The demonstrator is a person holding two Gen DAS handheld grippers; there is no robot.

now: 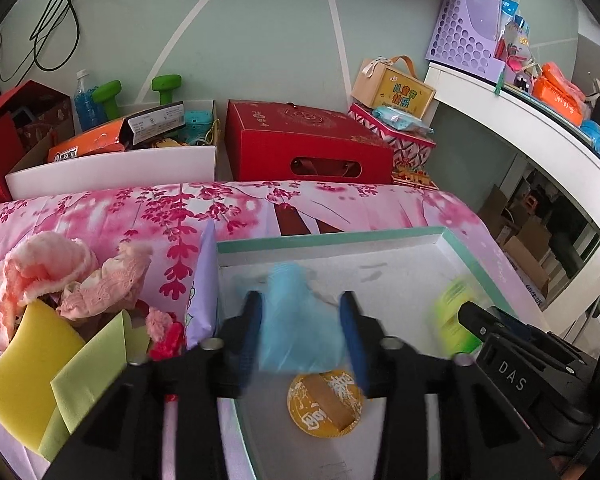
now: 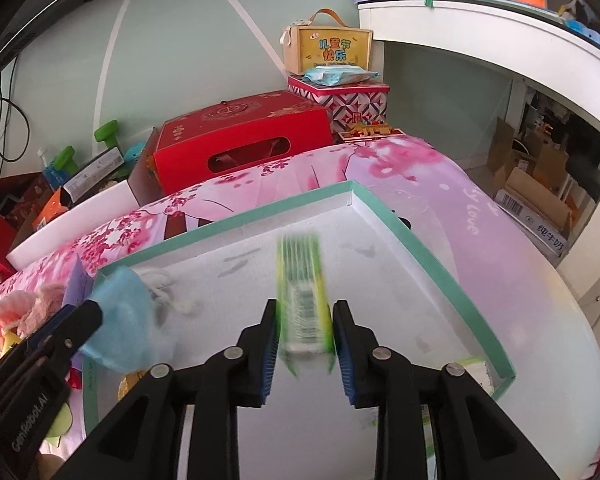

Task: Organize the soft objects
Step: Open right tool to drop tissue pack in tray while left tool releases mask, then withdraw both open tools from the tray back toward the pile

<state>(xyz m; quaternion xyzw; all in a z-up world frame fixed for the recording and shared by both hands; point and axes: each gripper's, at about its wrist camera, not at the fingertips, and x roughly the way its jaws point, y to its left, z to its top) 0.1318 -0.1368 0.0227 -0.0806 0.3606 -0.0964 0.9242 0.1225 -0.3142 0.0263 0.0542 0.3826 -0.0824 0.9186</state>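
My left gripper (image 1: 302, 330) is shut on a light blue soft pouch (image 1: 296, 320) and holds it over the left part of a white tray with a teal rim (image 1: 332, 238). The pouch also shows in the right wrist view (image 2: 120, 320). My right gripper (image 2: 305, 346) is shut on a green tissue pack (image 2: 304, 300) above the tray's middle (image 2: 228, 222). It shows blurred in the left wrist view (image 1: 454, 312). Pink cloths (image 1: 48, 268), a yellow sponge (image 1: 24, 364) and a green sponge (image 1: 96, 356) lie left of the tray on the floral sheet.
A gold round disc (image 1: 324, 404) lies in the tray near me. A lilac packet (image 1: 204, 280) leans on the tray's left wall. A red gift box (image 1: 304, 140), a white bin (image 1: 112, 168) and stacked boxes stand behind. A white shelf (image 1: 520, 120) is at right.
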